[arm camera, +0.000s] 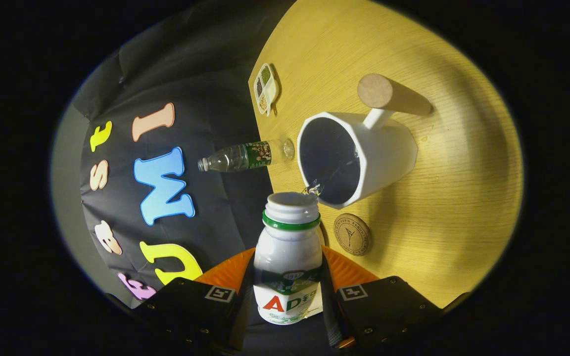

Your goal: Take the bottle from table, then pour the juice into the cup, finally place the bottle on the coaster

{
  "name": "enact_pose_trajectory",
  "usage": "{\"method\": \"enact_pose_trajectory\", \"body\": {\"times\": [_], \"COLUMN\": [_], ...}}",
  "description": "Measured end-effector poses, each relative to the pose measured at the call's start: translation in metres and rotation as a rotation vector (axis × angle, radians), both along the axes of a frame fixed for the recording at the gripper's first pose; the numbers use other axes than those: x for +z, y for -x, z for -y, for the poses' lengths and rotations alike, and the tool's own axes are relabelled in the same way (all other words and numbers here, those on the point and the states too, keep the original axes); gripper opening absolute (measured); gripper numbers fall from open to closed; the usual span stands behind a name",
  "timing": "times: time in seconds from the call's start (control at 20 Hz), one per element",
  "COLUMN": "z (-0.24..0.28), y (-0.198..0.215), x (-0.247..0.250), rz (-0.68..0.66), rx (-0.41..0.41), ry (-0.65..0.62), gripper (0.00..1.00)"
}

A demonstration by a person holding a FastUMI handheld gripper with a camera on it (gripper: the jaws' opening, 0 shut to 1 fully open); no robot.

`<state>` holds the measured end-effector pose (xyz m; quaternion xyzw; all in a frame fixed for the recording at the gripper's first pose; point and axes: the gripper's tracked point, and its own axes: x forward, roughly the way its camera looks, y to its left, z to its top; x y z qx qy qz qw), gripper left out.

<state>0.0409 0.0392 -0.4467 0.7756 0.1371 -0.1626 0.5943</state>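
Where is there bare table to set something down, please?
Bare wood lies beyond the coaster, on the far side of the cup from the held bottle. It is crowded around the cup's rim, clear bottle and small tray.

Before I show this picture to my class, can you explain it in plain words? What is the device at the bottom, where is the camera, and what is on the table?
The camera rides on a hand-held two-finger gripper and looks forward along its fingers. Both fingers press on a small white bottle with a green neck ring, its cap off. The bottle is tipped so that its mouth meets the rim of a white cup with a wooden handle, and a little clear liquid shows at the lip. Beside the cup on the wooden table lies a round coaster. Beyond are a clear plastic bottle and a small divided dish.
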Motion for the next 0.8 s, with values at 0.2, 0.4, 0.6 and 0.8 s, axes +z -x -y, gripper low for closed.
{"method": "enact_pose_trajectory", "body": {"times": [0.2, 0.4, 0.6, 0.8], "z": [0.0, 0.003, 0.004, 0.008], "y": [-0.002, -0.005, -0.007, -0.006], "x": [0.005, 0.01, 0.014, 0.015], "rz": [0.009, 0.022, 0.03, 0.037], "rx": [0.002, -0.01, -0.018, -0.032], "ry": [0.003, -0.003, -0.012, -0.018], "gripper": [0.61, 0.62, 0.61, 0.61]}}
